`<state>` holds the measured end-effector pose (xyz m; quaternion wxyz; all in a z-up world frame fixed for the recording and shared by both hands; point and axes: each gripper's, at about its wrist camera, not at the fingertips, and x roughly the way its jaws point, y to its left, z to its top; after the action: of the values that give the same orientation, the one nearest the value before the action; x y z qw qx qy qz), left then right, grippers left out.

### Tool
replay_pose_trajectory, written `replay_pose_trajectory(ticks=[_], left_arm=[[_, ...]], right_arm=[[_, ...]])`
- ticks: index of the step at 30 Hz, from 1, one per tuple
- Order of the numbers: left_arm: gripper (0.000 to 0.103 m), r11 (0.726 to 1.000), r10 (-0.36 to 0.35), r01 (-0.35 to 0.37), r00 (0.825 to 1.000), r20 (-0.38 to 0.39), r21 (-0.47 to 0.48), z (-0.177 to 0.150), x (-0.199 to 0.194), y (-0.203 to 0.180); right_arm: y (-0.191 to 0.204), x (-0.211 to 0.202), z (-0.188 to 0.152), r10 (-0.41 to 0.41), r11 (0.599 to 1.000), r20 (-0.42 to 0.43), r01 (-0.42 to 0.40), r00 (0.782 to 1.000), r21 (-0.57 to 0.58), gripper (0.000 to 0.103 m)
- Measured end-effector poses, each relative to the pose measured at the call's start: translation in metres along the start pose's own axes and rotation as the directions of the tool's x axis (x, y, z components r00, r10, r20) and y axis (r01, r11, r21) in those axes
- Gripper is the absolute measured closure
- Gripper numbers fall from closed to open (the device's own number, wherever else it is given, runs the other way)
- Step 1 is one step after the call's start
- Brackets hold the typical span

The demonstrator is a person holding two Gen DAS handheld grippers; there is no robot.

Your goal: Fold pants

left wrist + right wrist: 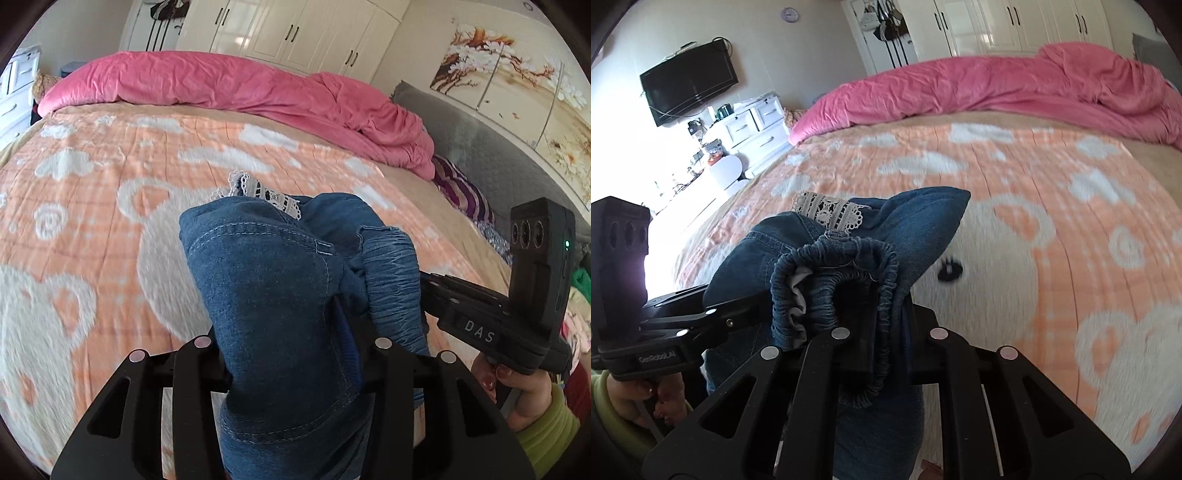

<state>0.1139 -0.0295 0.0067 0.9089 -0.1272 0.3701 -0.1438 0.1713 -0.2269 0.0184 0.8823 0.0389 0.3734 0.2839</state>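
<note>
Blue denim pants [280, 280] with a white lace trim [264, 192] and a gathered elastic waistband [831, 291] hang bunched between both grippers above the bed. My left gripper [291, 369] is shut on the denim, which drapes over its fingers. My right gripper [886, 354] is shut on the waistband; it also shows in the left wrist view [428, 291], gripping the gathered band from the right. The left gripper shows in the right wrist view [713, 314], clamped on the pants from the left.
The bed carries an orange and white bear-pattern blanket [110, 206]. A pink duvet [258, 88] lies bunched along its far edge. A striped pillow [461, 192] and a grey headboard [480, 147] are at the right. White drawers [753, 125] and a wall TV [689, 81] stand beyond.
</note>
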Motion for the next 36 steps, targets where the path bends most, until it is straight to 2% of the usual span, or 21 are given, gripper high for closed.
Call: replay_pose_trajectory(ticks=[10, 17, 24, 30, 33, 36], left_arm=[[0.061, 0.999, 0.041, -0.042, 0.997, 0.058, 0.011, 0.056, 0.01, 0.016], [0.061, 0.998, 0.062, -0.063, 0.997, 0.052, 0.009, 0.071, 0.029, 0.03], [0.061, 0.998, 0.067, -0.067, 0.998, -0.004, -0.019, 0.065, 0.063, 0.047], [0.061, 0.996, 0.077, -0.08, 0.995, -0.062, -0.046, 0.049, 0.087, 0.059], [0.054, 0.993, 0.085, -0.092, 0.993, -0.087, -0.071, 0.043, 0.094, 0.069], [0.043, 0.991, 0.089, -0.099, 0.991, -0.099, -0.094, 0.037, 0.097, 0.079]], right_arm=[[0.007, 0.018, 0.059, 0.001, 0.999, 0.072, 0.003, 0.997, -0.053, 0.097], [0.002, 0.044, 0.076, 0.002, 0.999, 0.064, 0.002, 0.998, -0.054, 0.097], [-0.018, 0.077, 0.07, 0.004, 1.0, -0.003, -0.004, 1.0, 0.01, 0.097], [-0.037, 0.106, 0.05, -0.021, 0.998, -0.103, 0.028, 0.994, 0.064, 0.095], [-0.047, 0.115, 0.042, -0.028, 0.993, -0.144, 0.044, 0.989, 0.108, 0.092], [-0.05, 0.12, 0.034, -0.062, 0.991, -0.175, 0.082, 0.983, 0.109, 0.087]])
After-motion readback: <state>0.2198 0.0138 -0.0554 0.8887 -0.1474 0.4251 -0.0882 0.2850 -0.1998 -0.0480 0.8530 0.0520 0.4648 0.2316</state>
